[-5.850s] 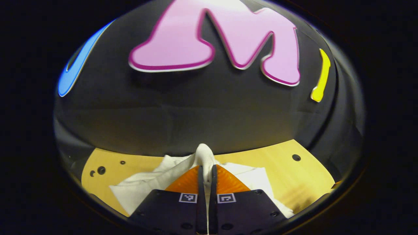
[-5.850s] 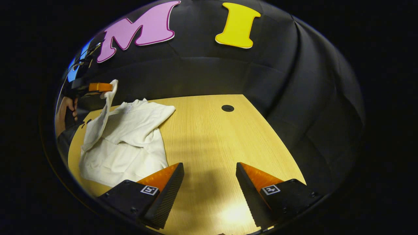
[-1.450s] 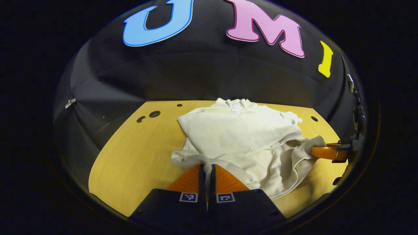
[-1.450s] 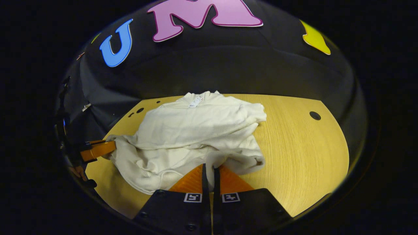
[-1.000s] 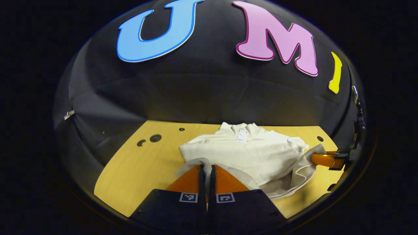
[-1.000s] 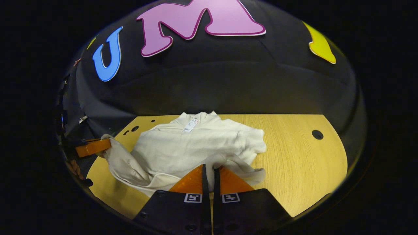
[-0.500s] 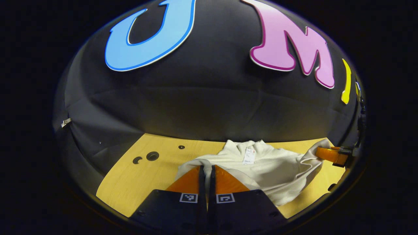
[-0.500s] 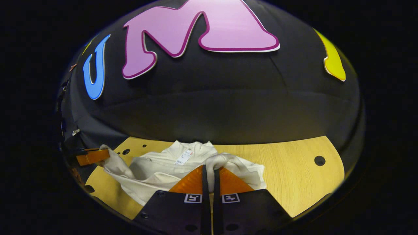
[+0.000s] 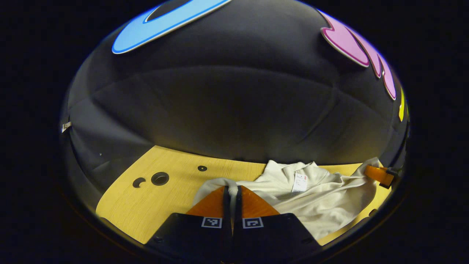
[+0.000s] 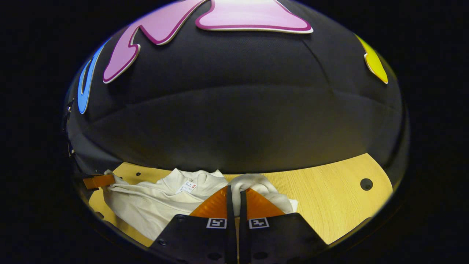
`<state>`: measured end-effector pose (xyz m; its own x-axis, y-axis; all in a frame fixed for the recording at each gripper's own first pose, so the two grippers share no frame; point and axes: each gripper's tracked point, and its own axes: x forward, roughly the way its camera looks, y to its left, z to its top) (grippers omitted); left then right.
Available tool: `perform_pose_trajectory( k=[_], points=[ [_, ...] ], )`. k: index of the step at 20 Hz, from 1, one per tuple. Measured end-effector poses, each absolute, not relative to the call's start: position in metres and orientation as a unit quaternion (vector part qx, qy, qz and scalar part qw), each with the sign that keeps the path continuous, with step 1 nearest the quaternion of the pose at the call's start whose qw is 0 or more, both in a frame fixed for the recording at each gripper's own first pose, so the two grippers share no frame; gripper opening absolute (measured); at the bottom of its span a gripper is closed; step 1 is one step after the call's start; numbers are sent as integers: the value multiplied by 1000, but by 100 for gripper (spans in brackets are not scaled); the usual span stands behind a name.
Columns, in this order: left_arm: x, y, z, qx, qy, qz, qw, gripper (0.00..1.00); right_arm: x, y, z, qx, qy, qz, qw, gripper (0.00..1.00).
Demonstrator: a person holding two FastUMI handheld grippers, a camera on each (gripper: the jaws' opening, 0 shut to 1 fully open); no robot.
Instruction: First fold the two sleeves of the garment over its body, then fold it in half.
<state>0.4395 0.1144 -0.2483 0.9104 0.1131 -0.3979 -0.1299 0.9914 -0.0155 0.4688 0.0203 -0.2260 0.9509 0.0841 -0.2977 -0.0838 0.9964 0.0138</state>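
The cream garment point(image 9: 322, 198) lies on the wooden worktop point(image 9: 165, 198) near the booth's back wall, its collar and small tag point(image 9: 299, 182) facing up, and each gripper pinches a corner of its near hem. In the left gripper view the left gripper point(image 9: 231, 193) has its fingers pressed together on a bunched fold of cloth; in the right gripper view the right gripper point(image 10: 233, 194) is likewise closed on a rounded wad of fabric. I judge this to be the fold-in-half, with the hem being carried toward the collar. The risks are that one corner travels farther than the other and skews the crease, that the thick wad slips from a pinch, or that dragging the layers pulls a folded sleeve loose underneath. No container is present here; nothing holds anything besides the worktop bearing the garment.
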Motion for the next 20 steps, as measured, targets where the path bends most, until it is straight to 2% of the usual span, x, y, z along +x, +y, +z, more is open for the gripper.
perform_pose_trajectory(
  k=[4, 6, 7, 8, 9, 10, 13, 14, 16, 17, 20],
  points=[
    [456, 112, -268, 11, 207, 55, 977, 7, 472, 17, -249, -2, 170, 30, 985, 7],
    [456, 112, -271, 28, 213, 58, 975, 10, 470, 16, -255, 0, 178, 31, 984, 13],
    [457, 112, -269, 27, 211, 63, 975, 11, 469, 15, -254, 2, 179, 33, 983, 24],
    [455, 111, -265, 20, 206, 63, 976, 22, 468, 13, -252, 3, 178, 32, 983, 27],
    [454, 109, -259, 9, 199, 62, 978, 23, 466, 12, -248, 8, 177, 34, 984, 33],
    [451, 108, -250, -1, 190, 60, 980, 37, 463, 13, -244, 13, 176, 36, 984, 35],
    [440, 117, -221, -2, 167, 66, 984, 76, 456, 7, -224, 21, 161, 26, 986, 87],
    [435, 120, -211, 2, 162, 70, 984, 86, 451, 6, -218, 25, 157, 21, 987, 94],
    [424, 120, -194, -2, 152, 71, 986, 93, 444, 4, -206, 32, 155, 19, 987, 90],
    [417, 119, -187, -11, 149, 68, 986, 94, 439, 3, -200, 29, 154, 18, 987, 96],
    [389, 121, -165, -22, 142, 68, 987, 98, 417, 11, -178, 13, 147, 24, 989, 98]
  ],
)
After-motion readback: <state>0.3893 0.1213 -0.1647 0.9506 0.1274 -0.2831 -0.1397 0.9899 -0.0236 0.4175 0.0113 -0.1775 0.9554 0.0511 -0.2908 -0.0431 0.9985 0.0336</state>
